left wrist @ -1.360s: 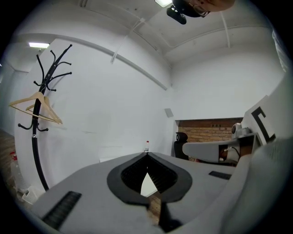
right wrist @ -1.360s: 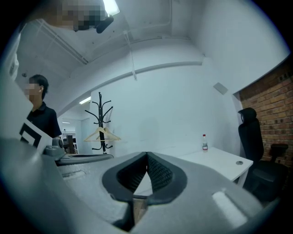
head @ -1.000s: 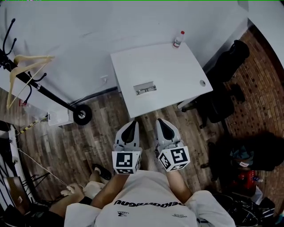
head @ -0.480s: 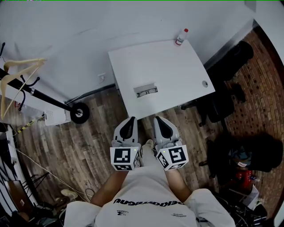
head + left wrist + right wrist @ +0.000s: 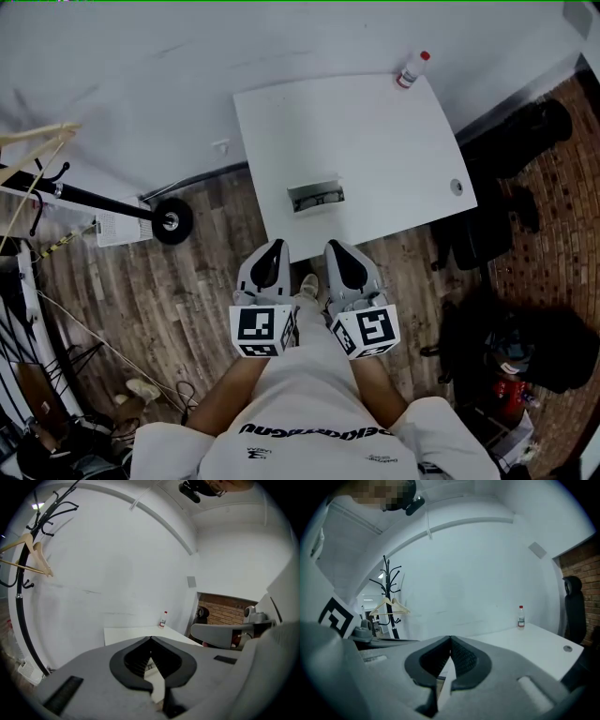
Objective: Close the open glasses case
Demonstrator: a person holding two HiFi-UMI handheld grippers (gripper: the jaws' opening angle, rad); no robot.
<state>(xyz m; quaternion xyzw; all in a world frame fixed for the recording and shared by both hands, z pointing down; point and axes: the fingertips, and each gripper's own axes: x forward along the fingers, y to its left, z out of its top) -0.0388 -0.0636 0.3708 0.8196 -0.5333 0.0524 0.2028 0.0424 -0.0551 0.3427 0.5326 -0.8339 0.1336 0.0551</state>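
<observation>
Your left gripper (image 5: 273, 251) is clenched on nothing and held short of the worktop (image 5: 375, 141), likely because you're not yet within reach. The open glasses case (image 5: 316, 197) lies near the worktop's front edge, ahead between both grippers. Your right gripper (image 5: 337, 251) is also clenched and empty. Only the head view shows the case plainly; the gripper views show the far-corner bottle (image 5: 521, 616) better.

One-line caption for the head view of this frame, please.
Left gripper and right gripper, both shut, held short of the open glasses case on the white table.
</observation>
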